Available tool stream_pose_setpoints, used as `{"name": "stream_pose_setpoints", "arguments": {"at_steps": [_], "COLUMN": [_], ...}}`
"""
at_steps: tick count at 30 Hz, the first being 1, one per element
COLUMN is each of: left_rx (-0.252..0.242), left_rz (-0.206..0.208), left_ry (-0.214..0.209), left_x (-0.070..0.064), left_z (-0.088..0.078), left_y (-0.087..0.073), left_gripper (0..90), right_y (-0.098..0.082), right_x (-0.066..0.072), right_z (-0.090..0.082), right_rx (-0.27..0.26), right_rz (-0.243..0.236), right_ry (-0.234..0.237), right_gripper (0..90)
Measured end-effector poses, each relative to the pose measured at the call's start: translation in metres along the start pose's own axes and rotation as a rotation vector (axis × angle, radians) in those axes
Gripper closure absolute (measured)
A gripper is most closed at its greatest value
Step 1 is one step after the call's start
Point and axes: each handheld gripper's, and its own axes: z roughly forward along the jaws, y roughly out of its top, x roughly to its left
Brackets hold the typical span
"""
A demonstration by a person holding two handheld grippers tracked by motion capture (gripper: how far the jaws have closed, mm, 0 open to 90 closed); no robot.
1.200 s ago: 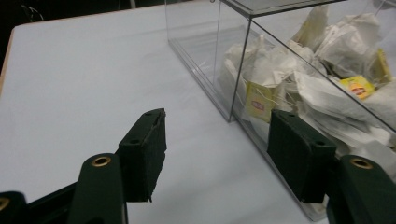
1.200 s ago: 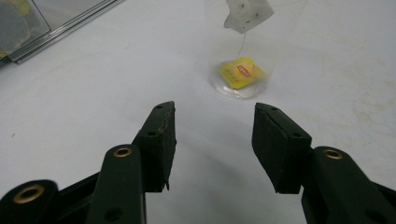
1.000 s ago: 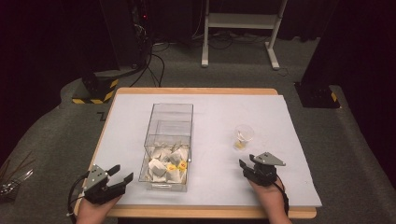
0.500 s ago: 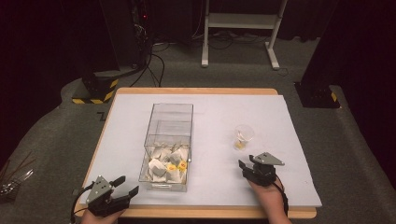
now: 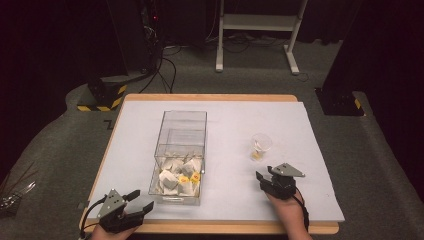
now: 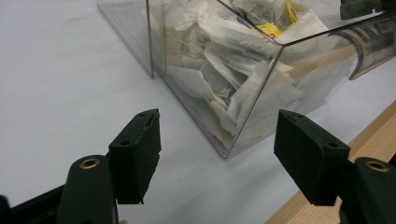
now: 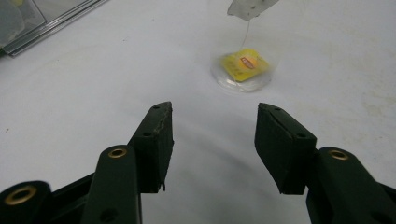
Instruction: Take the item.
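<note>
The clear box (image 5: pixel 180 157) of tea bags (image 5: pixel 181 176) sits mid-tabletop (image 5: pixel 235 115), within reach of both hands. The left tongs (image 5: pixel 141 200) gape wide, empty, facing its near corner. The right tongs (image 5: pixel 261 177), half-open and empty, point at the small cup (image 5: pixel 261 146) (presumably where bags go).

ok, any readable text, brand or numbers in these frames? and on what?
None reads for certain.
Yellow tag in the clear cup: a red logo, too blurred to read.
Yellow tags on the tea bags in the clear box: too small.
Dark mark on the floor by the table's left edge: unclear.
</note>
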Motion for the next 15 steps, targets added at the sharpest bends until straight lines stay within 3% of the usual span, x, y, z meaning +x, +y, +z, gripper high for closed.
{"name": "stream_pose_setpoints", "arguments": {"at_steps": [15], "left_rx": [-0.014], "left_rz": [0.027], "left_ry": [-0.018], "left_x": [-0.012], "left_z": [0.013], "left_y": [0.006], "left_gripper": [36.7], "right_y": [0.001], "right_x": [0.000], "right_z": [0.002], "right_rx": [0.012], "right_rz": [-0.002], "right_ry": [-0.001], "right_gripper": [47.0]}}
